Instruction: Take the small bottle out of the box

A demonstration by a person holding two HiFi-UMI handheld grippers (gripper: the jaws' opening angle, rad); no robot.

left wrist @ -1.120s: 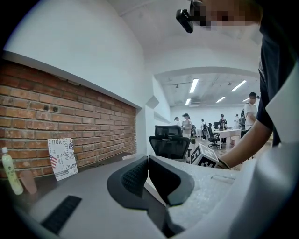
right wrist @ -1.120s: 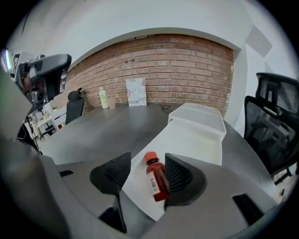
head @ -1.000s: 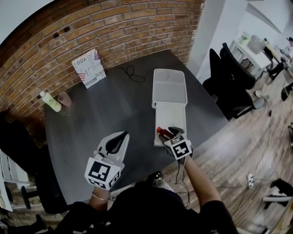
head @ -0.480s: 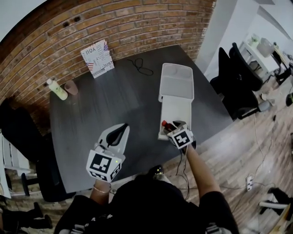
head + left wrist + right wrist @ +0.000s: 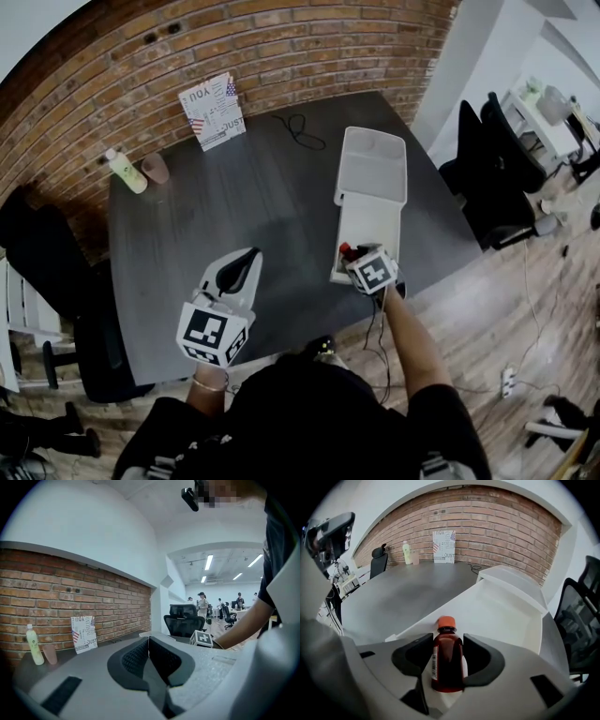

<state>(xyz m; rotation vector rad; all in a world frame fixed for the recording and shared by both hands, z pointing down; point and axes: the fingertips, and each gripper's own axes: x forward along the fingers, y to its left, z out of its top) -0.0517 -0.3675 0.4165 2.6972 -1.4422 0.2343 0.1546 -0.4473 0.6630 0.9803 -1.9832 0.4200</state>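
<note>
A small dark-red bottle [image 5: 447, 665] with an orange cap stands at the near end of the open white box [image 5: 506, 613]. My right gripper [image 5: 447, 639] reaches into that box, and its jaws are closing with the bottle between them, both pads touching its sides. From the head view, the bottle's cap [image 5: 345, 250] peeks out beside the right gripper [image 5: 360, 259] at the box's [image 5: 361, 220] near end. My left gripper [image 5: 246, 261] hovers over the dark table [image 5: 234, 202], left of the box, shut and holding nothing; its pads [image 5: 140, 656] meet.
The box's lid [image 5: 373, 167] lies flat beyond it. A green bottle [image 5: 127, 171], a pink cup [image 5: 156, 168] and a printed card [image 5: 213, 111] stand along the brick wall. A black cable [image 5: 298, 128] lies at the back. Office chairs [image 5: 497, 159] stand right of the table.
The right gripper has settled around the bottle at the box's near end. The left gripper has hardly moved. The head camera's framing has shifted a little.
</note>
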